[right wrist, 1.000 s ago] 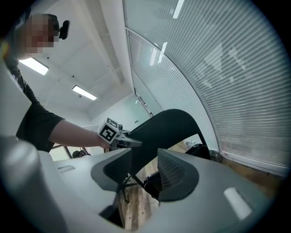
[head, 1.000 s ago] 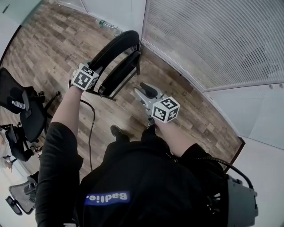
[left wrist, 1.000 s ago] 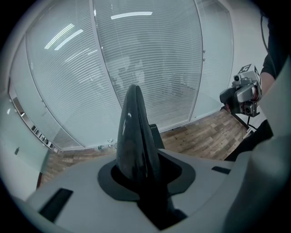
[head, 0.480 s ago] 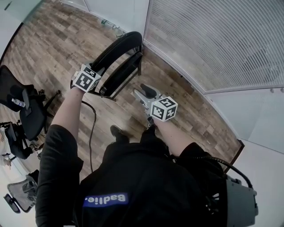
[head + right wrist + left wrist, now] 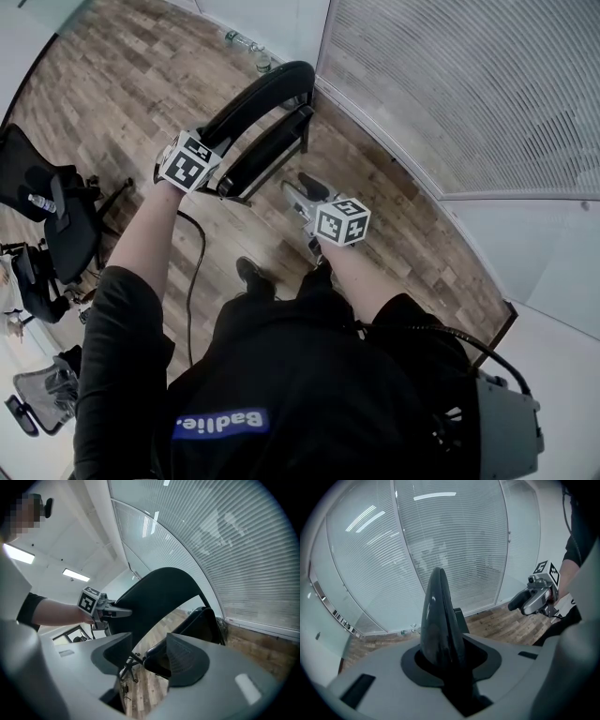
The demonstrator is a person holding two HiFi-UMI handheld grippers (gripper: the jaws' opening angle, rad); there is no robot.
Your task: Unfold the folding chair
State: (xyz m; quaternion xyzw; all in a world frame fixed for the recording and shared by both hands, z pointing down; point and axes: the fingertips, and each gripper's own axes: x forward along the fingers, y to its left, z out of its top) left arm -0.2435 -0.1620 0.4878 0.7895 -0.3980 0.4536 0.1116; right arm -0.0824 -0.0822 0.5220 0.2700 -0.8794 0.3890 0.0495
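Firmly, left claw (image 5: 449, 662) pinches glossy curved black backrest (image 5: 437, 613).

Head view: left gripper (image 5: 212, 159) jaws hidden behind its cube (image 5: 190, 159) & folding chair (image 5: 265, 94) backrest; chair legs mostly under the seat, can't see. Small item (image 5: 246, 42) nr top edge too small to ID. Office chairs (image 5: 28, 281) cut off at left edge.

Floor (image 5: 103, 103): wood-look planks, brown-grey. A black folding chair (image 5: 267, 103) stood on it, just beside the foot of the glass partition (image 5: 450, 94) with blinds. Black office chairs (image 5: 61, 234) stood well apart, at the left. A dark cable (image 5: 193, 291) trailed over the planks near the person's black shoe (image 5: 250, 276). Small clear objects (image 5: 246, 42) lay by the far wall, too small to identify.
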